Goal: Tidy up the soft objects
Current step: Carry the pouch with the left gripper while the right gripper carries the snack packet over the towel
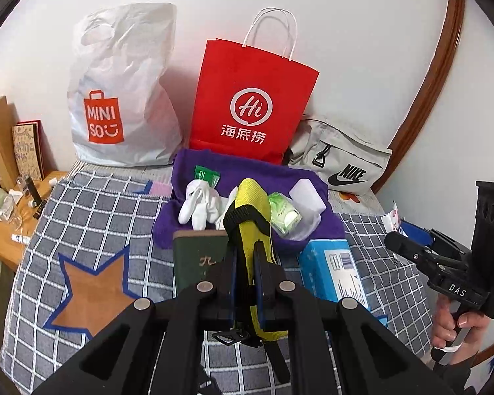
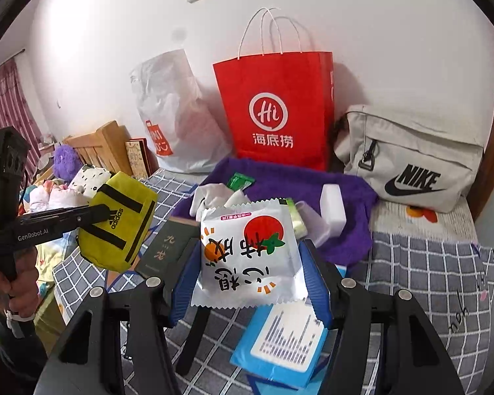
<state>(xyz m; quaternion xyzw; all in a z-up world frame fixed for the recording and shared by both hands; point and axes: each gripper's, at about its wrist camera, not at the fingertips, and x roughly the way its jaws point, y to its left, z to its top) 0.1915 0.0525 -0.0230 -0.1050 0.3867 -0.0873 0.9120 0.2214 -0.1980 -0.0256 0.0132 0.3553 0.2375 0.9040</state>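
Adidas pouch (image 1: 252,217) was clamped by left gripper (image 1: 246,273); snack packet (image 2: 248,256) by half-spread right gripper (image 2: 250,283); Haidilao bag (image 2: 276,108) stood behind.

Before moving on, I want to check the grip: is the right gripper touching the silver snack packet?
Touching. The right wrist view shows the right gripper with both blue pads pressed against the sides of the snack packet.
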